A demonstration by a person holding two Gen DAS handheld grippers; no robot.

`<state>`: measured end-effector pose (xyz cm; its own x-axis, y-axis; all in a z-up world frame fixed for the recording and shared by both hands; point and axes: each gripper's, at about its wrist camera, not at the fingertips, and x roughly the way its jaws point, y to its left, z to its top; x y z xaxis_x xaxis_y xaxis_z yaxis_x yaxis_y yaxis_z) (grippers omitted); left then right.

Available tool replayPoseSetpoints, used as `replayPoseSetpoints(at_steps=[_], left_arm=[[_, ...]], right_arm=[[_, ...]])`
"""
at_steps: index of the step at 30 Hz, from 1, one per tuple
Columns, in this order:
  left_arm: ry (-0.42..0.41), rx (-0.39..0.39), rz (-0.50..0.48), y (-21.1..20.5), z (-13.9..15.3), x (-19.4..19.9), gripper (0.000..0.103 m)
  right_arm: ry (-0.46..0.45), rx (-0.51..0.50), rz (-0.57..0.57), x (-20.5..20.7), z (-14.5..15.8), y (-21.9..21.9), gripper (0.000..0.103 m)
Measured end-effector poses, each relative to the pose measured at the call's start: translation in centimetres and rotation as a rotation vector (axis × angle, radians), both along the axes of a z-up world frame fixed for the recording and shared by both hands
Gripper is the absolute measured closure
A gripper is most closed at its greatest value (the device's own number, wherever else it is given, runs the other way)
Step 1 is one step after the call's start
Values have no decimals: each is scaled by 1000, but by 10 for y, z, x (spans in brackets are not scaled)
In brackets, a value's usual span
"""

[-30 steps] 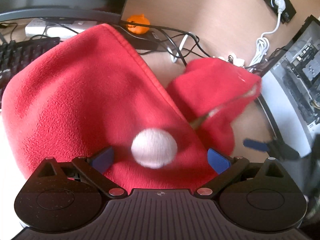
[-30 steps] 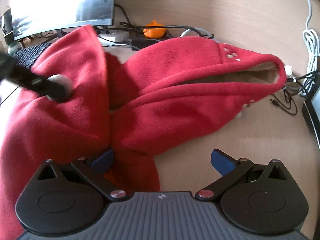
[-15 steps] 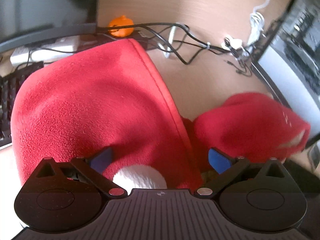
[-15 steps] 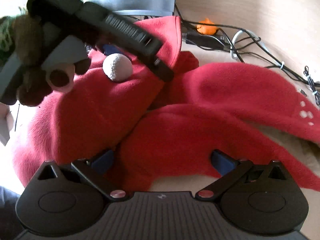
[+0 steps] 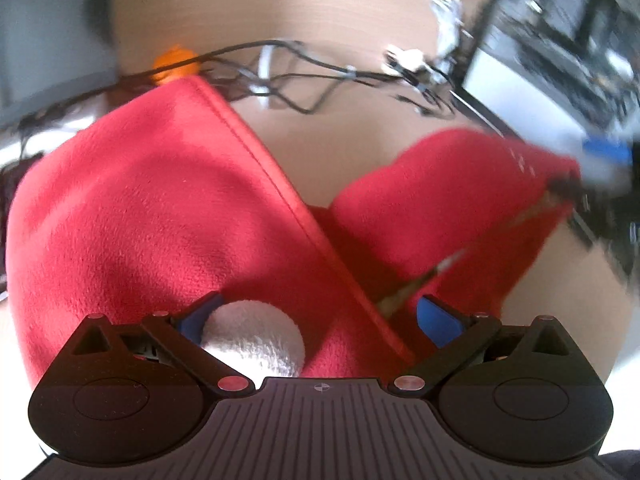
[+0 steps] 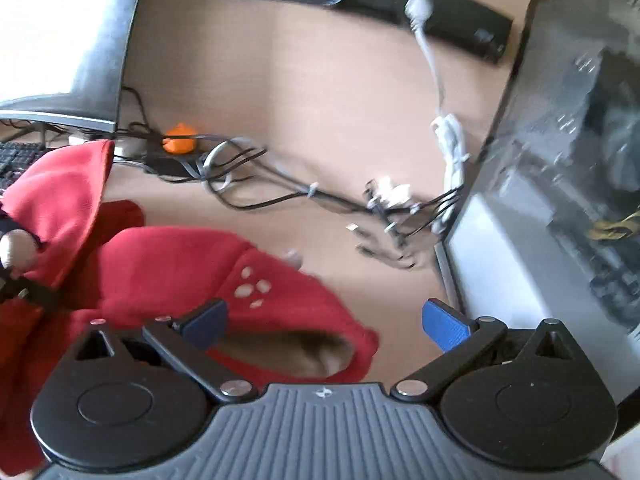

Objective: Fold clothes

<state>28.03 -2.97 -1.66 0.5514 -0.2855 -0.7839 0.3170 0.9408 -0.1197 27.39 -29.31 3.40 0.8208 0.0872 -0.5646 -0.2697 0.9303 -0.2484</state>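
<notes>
A red fleece garment (image 5: 140,208) lies spread on the wooden desk (image 5: 328,136), its large hemmed panel filling the left of the left wrist view. A white pompom (image 5: 256,340) sits on the fleece just beside the left gripper's (image 5: 318,318) left blue finger (image 5: 196,318); the fingers stand wide apart and clamp nothing. To the right a second red part (image 5: 440,208) of the garment lies with its opening showing a pale lining. Behind it, tangled cables (image 5: 320,76) and a small orange object (image 5: 176,64) lie on the desk. In the right wrist view, the right gripper (image 6: 326,320) hovers over the fleece opening (image 6: 288,348), fingers spread apart, holding nothing; a computer case (image 6: 560,184) stands at the right.
</notes>
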Motion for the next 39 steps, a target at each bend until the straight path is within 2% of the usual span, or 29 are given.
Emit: replayPoseSetpoints(at_steps=[3, 6, 8, 10, 12, 14, 17, 19, 23, 25, 27, 30, 33, 39], left_arm=[[2, -6, 20, 2, 2, -1, 0], [8, -25, 48, 5, 2, -1, 0], [4, -10, 45, 5, 0, -2, 0], [-10, 27, 19, 4, -3, -5, 0], [-24, 64, -10, 3, -5, -8, 0], [-28, 69, -19, 4, -5, -9, 0], [-20, 44, 19, 10, 3, -11, 0], [-26, 55, 52, 13, 8, -15, 0], [-91, 153, 115, 18, 19, -25, 0], [-112, 162, 146, 26, 24, -27, 0], [-111, 164, 175, 38, 26, -25, 0], [-109, 155, 200, 52, 26, -24, 0], [-107, 129, 211, 63, 28, -24, 0], [-133, 49, 292, 104, 41, -44, 0]], right_arm=[[30, -41, -57, 15, -9, 0, 0], [127, -87, -71, 37, -32, 7, 0], [160, -99, -71, 44, -43, 10, 0], [139, -106, -72, 48, -42, 14, 0], [78, -99, -96, 43, -24, 12, 0], [15, -91, -121, 39, -6, 9, 0], [38, 18, -49, 24, 16, -3, 0], [69, 57, -19, 10, 17, -1, 0], [154, 175, 105, -9, 10, 34, 0], [191, 170, 226, -18, 4, 65, 0], [203, 112, 324, -27, -5, 95, 0], [241, 59, 421, -34, -22, 126, 0], [286, 16, 446, -38, -39, 140, 0], [318, 73, 350, -42, -44, 135, 0]])
